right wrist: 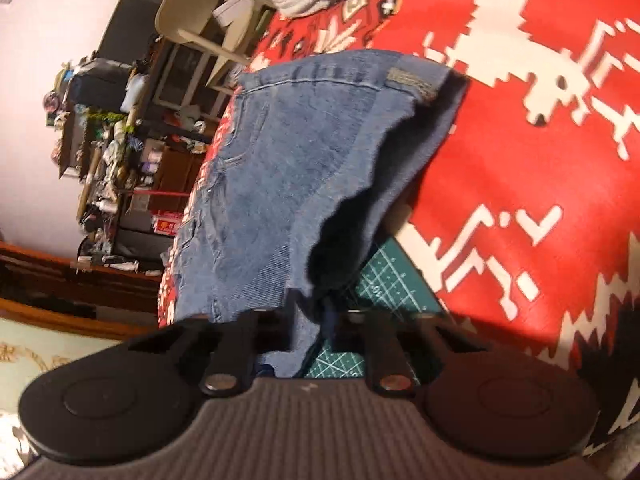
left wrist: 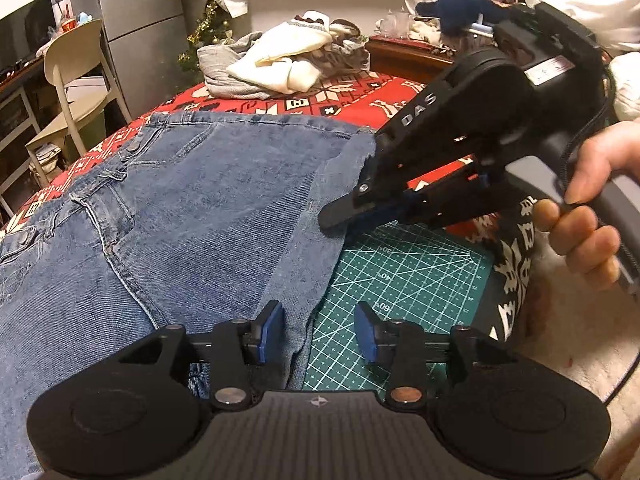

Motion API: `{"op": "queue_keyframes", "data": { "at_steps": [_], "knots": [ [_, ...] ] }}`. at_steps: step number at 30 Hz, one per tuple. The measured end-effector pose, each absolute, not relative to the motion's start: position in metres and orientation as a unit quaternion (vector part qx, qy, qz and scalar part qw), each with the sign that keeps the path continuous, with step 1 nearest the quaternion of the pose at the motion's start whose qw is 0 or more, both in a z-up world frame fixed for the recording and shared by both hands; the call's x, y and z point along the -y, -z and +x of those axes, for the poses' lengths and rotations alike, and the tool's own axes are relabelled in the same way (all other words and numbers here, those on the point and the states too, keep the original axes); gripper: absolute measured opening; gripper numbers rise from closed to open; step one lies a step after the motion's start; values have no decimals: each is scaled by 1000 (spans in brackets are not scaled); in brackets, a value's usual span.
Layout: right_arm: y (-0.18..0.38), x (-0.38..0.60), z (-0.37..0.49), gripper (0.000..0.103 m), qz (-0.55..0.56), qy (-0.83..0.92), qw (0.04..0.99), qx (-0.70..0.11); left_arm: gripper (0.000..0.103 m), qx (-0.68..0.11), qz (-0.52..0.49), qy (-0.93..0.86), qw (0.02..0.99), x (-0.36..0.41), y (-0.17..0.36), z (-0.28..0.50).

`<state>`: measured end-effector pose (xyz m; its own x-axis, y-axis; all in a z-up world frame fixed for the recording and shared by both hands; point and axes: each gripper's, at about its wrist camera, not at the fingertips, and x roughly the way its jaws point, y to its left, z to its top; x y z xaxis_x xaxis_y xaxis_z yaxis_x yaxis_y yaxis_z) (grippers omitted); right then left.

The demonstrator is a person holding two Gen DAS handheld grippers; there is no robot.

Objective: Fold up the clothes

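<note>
Blue jeans (left wrist: 180, 208) lie spread on the table with the waistband to the left. My left gripper (left wrist: 320, 334) stands open at the near edge, and the denim's right edge lies between its blue pads (left wrist: 272, 330) without being pinched. My right gripper (left wrist: 340, 214), held by a person's hand (left wrist: 592, 220), is shut on the right edge of the jeans. In the right wrist view the jeans (right wrist: 304, 152) rise from the jaws in a lifted fold, and the cloth hides the fingertips.
A green cutting mat (left wrist: 400, 280) lies under the jeans' right edge, on a red patterned tablecloth (left wrist: 360, 100). A pile of pale and grey clothes (left wrist: 280, 60) sits at the far side. A beige chair (left wrist: 76, 76) stands off the table's left.
</note>
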<state>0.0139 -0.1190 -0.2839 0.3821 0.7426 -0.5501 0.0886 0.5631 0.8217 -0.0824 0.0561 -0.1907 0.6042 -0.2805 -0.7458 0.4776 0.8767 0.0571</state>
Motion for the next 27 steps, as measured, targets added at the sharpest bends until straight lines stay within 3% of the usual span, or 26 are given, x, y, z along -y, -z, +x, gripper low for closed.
{"op": "queue_keyframes", "data": {
  "at_steps": [7, 8, 9, 10, 15, 18, 20, 21, 22, 27],
  "knots": [
    [268, 125, 8, 3, 432, -240, 716, -493, 41, -369, 166, 215, 889, -44, 193, -78],
    [266, 125, 10, 3, 429, -243, 718, -491, 36, -366, 171, 215, 889, -43, 194, -77],
    [263, 125, 12, 3, 426, -245, 721, -489, 20, -366, 168, 215, 890, -44, 194, -76],
    [261, 126, 13, 4, 422, -247, 724, -487, 14, -370, 153, 213, 891, -48, 193, -73],
    [252, 137, 10, 9, 408, -255, 740, -470, 7, -388, 68, 207, 896, -72, 184, -63],
    [253, 146, 5, 16, 410, -248, 739, -473, 7, -398, 1, 207, 894, -88, 177, -60],
    [258, 148, 2, 31, 423, -249, 730, -475, 7, -404, -30, 209, 890, -96, 174, -60],
    [263, 150, 0, 44, 437, -249, 721, -476, 6, -406, -43, 209, 889, -100, 173, -60],
    [267, 150, 1, 49, 450, -248, 713, -477, 6, -408, -50, 211, 887, -102, 172, -60],
    [287, 139, 10, 46, 479, -245, 690, -485, 6, -412, -27, 218, 884, -101, 167, -67]
  ]
}}
